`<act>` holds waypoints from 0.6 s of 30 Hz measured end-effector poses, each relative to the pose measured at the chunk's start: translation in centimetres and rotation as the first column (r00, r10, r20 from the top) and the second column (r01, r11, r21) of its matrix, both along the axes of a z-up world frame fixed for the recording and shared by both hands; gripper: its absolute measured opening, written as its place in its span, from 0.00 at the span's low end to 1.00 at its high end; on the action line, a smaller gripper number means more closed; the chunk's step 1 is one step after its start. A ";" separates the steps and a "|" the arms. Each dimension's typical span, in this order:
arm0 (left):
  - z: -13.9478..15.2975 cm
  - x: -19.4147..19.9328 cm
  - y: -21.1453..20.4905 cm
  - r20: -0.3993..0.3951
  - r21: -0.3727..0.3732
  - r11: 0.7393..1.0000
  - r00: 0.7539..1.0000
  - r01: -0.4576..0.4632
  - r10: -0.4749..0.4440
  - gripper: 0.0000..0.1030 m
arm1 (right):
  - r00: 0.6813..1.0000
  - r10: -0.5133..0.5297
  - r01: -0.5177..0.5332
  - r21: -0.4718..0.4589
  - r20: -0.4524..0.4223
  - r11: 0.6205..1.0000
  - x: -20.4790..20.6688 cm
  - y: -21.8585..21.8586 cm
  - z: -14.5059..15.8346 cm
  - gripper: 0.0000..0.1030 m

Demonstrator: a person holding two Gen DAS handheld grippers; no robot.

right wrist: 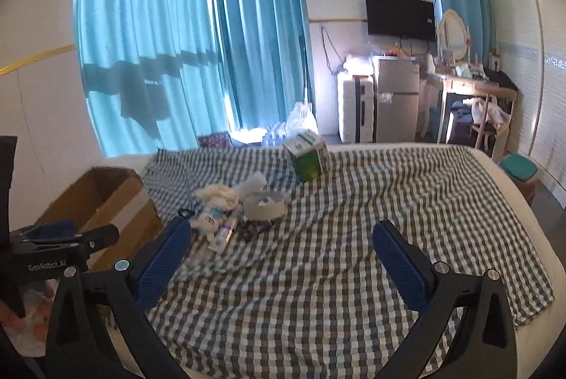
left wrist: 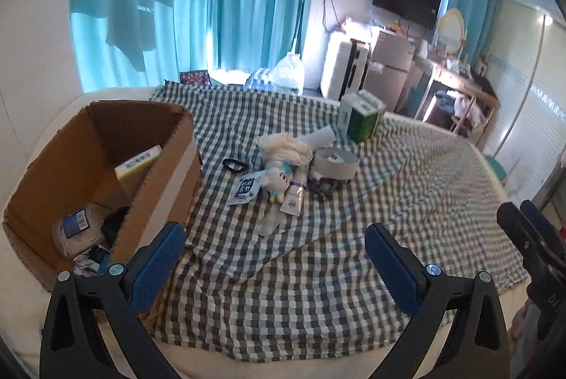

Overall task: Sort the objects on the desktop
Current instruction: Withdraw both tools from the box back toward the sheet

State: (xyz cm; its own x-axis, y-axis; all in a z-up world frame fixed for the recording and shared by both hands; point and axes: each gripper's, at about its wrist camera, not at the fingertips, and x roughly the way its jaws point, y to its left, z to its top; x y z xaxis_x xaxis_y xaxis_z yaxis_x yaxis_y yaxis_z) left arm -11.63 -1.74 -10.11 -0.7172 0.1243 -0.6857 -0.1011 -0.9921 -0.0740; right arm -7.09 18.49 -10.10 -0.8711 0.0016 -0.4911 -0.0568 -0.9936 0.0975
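My left fingers (left wrist: pixel 274 257) stand wide apart with nothing between them, over the checked cloth (left wrist: pixel 318 273) on the bed. My right fingers (right wrist: pixel 283 258) are spread just as wide and empty. The heap of small things (left wrist: pixel 290 173), a tube, a soft toy and a roll of tape among them, lies ahead of both, toward the middle of the bed. The cardboard box (left wrist: pixel 106 166) sits at the bed's left edge, just beside my left fingers.
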 end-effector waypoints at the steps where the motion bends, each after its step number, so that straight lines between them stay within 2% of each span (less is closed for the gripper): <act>1: -0.6 -0.6 0.0 0.007 -0.025 1.000 1.000 -0.006 0.006 1.00 | 0.999 -0.014 0.013 0.017 0.038 1.000 -0.5 0.2 -0.7 1.00; 3: -1.8 -1.7 0.2 0.027 -0.045 0.999 1.000 0.002 -0.001 1.00 | 0.995 -0.002 0.000 0.016 0.103 1.000 -1.7 0.7 -2.2 1.00; 6: -4.0 -3.8 0.7 0.073 -0.040 0.999 0.997 0.013 -0.010 1.00 | 0.987 0.041 -0.031 -0.071 0.157 0.997 -3.4 1.8 -3.9 1.00; 8: -5.3 -5.0 0.9 0.088 -0.043 0.999 0.996 0.021 -0.018 1.00 | 0.982 0.078 -0.059 -0.112 0.174 0.992 -4.7 2.1 -4.9 1.00; 14: -8.1 -7.8 1.2 0.084 -0.113 0.991 0.995 0.067 -0.058 1.00 | 0.962 0.162 -0.141 -0.105 0.220 0.984 -9.3 1.2 -6.7 1.00; 18: -9.7 -10.2 0.5 0.090 -0.125 0.991 0.996 0.041 -0.030 1.00 | 0.947 0.211 -0.179 -0.147 0.242 0.973 -13.0 0.6 -8.2 1.00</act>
State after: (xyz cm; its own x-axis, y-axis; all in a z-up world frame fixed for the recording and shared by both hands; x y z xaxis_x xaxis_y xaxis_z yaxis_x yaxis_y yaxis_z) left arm -21.80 -1.26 -19.79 -0.6504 0.0570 -0.7575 -0.1353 -0.9899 0.0416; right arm -20.12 19.05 -18.27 -0.6948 -0.2289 -0.6818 0.0979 -0.9693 0.2256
